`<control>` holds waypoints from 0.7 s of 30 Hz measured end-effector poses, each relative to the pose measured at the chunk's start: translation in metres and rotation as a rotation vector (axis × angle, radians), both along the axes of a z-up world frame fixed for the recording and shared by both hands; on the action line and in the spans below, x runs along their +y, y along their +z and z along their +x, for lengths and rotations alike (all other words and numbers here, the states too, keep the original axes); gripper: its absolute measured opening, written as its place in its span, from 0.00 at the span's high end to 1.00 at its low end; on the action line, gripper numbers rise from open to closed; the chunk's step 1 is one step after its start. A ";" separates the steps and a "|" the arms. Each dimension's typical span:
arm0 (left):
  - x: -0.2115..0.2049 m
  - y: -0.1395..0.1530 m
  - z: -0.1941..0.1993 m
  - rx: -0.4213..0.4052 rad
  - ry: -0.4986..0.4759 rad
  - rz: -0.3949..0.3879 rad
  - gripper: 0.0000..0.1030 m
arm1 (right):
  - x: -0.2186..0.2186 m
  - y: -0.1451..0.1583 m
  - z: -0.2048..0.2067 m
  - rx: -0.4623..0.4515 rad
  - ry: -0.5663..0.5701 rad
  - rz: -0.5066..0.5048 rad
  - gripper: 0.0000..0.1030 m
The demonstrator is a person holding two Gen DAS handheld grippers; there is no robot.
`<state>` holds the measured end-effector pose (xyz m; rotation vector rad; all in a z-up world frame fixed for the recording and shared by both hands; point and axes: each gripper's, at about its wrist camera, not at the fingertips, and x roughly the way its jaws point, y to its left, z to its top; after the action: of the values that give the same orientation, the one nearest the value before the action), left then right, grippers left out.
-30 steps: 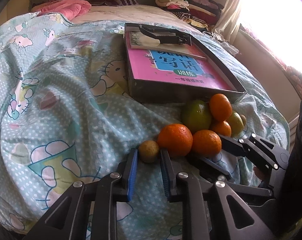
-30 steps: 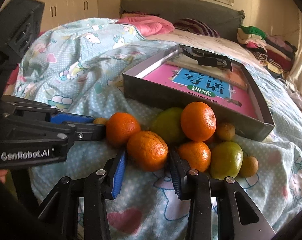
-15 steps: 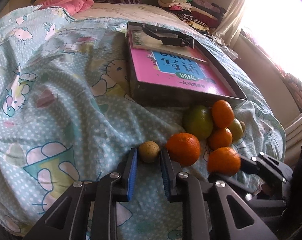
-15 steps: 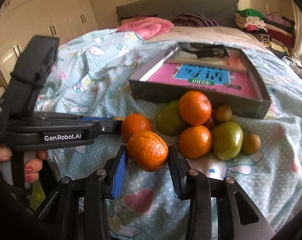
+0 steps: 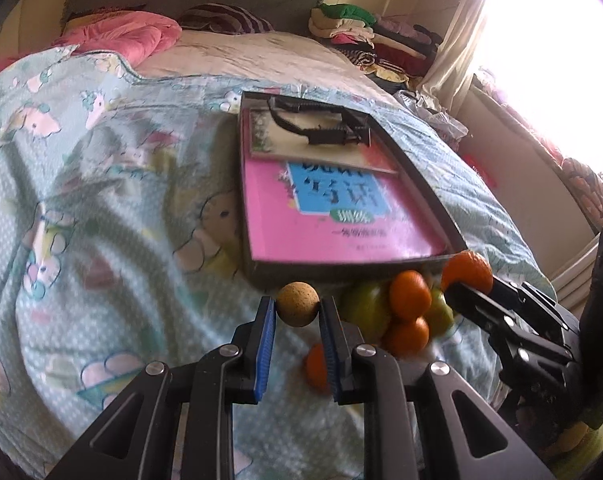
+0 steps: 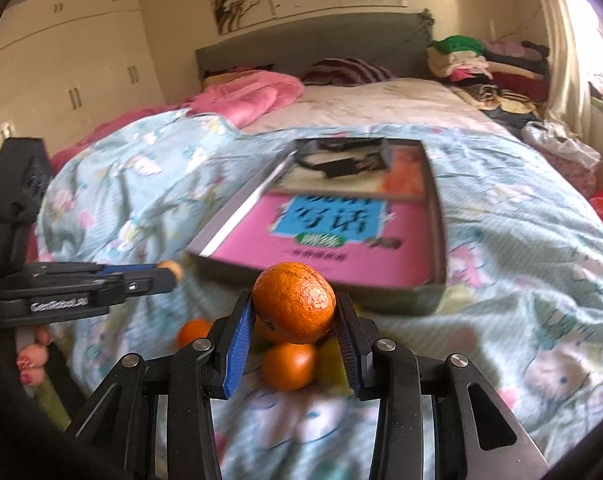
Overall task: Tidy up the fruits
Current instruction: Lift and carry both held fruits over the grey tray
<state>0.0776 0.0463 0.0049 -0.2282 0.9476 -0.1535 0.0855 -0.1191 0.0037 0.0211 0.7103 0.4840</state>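
My left gripper (image 5: 297, 314) is shut on a small tan round fruit (image 5: 297, 304), lifted off the bedspread in front of the grey tray (image 5: 341, 270). My right gripper (image 6: 294, 314) is shut on an orange (image 6: 294, 306), also raised; in the left wrist view that orange (image 5: 467, 272) shows at the right by the tray's near corner. Below lies a pile of fruit: oranges (image 5: 409, 294), a green fruit (image 5: 363, 308) and another orange (image 5: 315, 368) half hidden behind my left finger. The tray holds a pink book (image 5: 333, 212).
A black clip-like object (image 5: 321, 128) lies on a second book at the tray's far end. The blue patterned bedspread (image 5: 101, 220) covers the bed. Folded clothes (image 5: 365, 32) are stacked at the far right by the curtain. A hand (image 6: 31, 350) holds the left gripper.
Both grippers have risen with their fruit: the tan fruit left the bedspread, and the orange came out of the pile and moved up toward the tray's near edge.
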 end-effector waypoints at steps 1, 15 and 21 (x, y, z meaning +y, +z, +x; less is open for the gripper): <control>-0.003 0.001 0.003 -0.001 0.000 0.006 0.78 | -0.002 0.001 0.004 0.002 -0.008 0.004 0.60; -0.028 0.000 0.055 -0.005 0.003 0.057 0.78 | -0.015 -0.009 0.055 0.043 -0.076 -0.017 0.60; -0.041 -0.012 0.070 0.014 -0.016 0.095 0.78 | -0.019 -0.018 0.064 0.065 -0.091 -0.036 0.60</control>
<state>0.1477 0.0051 -0.0069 -0.1348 0.9682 -0.1211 0.1499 -0.1386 -0.0139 0.0354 0.7781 0.3843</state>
